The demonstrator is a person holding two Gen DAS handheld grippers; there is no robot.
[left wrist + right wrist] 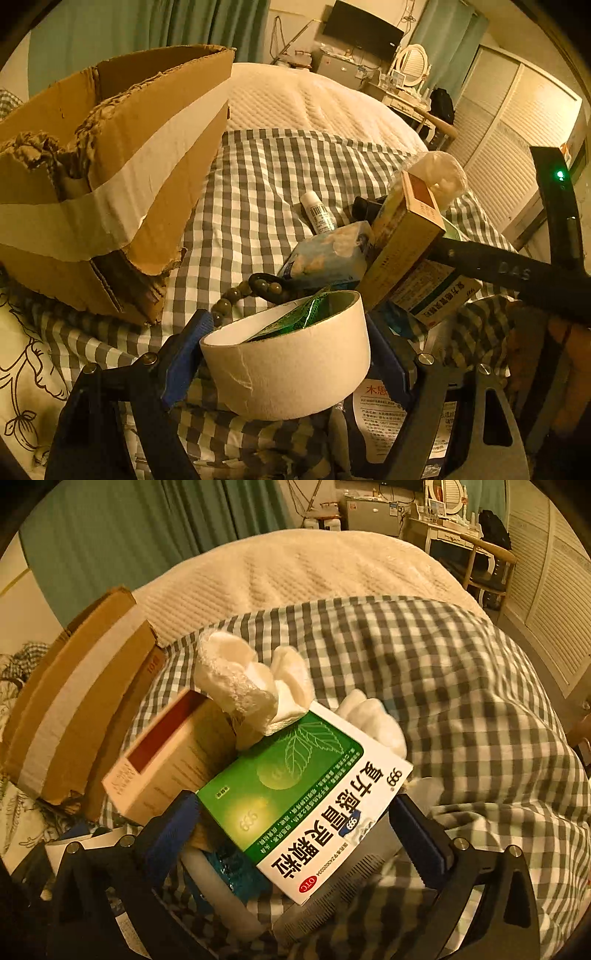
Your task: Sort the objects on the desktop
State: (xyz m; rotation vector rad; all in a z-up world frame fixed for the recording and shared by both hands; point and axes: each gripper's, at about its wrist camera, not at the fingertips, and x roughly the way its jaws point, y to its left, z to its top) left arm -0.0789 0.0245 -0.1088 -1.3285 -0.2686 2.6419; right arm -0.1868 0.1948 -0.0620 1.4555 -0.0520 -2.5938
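Gripping a tape roll (286, 354) in the left gripper (284, 354), low centre. Right gripper (295, 834) gaping wide around a green box (306, 805), pads apparently clear.

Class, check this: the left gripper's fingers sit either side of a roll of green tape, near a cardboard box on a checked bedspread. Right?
One slip: the roll of tape is cream-white, not green. The left wrist view shows it between the left gripper fingers, near the cardboard box on the checked bedspread.

Both grippers, left (284, 354) and right (295, 834), have black angular frames, ribbed blue finger pads (183, 354) and silver screws (424, 357).
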